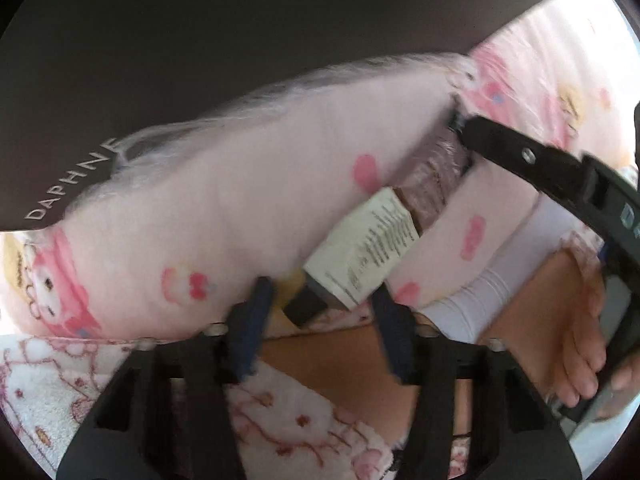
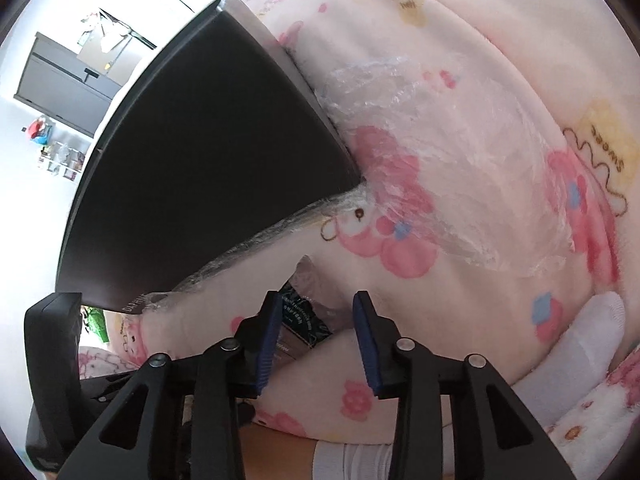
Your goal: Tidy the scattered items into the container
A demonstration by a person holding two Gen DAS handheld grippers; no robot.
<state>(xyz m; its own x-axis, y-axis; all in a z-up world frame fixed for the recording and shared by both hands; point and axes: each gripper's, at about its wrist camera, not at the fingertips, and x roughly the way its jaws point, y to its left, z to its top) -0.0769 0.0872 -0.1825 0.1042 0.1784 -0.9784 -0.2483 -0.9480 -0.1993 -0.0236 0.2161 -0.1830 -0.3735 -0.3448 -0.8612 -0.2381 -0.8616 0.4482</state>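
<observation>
We saw the left gripper [image 1: 320,316] pointing steeply down into a gap between folds of pink cartoon-print blanket [image 1: 224,208], its blue pads apart on either side of a white-labelled bottle [image 1: 360,256]; we could not tell whether the pads pressed on it. The bottle lay slanting in the fold, its dark cap nearest the gripper and its far end wrapped in clear plastic film [image 1: 436,172]. The right gripper [image 2: 316,332] reached into the same gap from the right, its jaws parted and holding nothing (a dark printed packet [image 2: 300,316] lay beneath them). A hand [image 1: 580,344] gripped its handle at the right. A dark box marked DAPHNE [image 1: 200,40] stood on the far side, touching the blanket. A white sock [image 2: 580,352] showed near right.
</observation>
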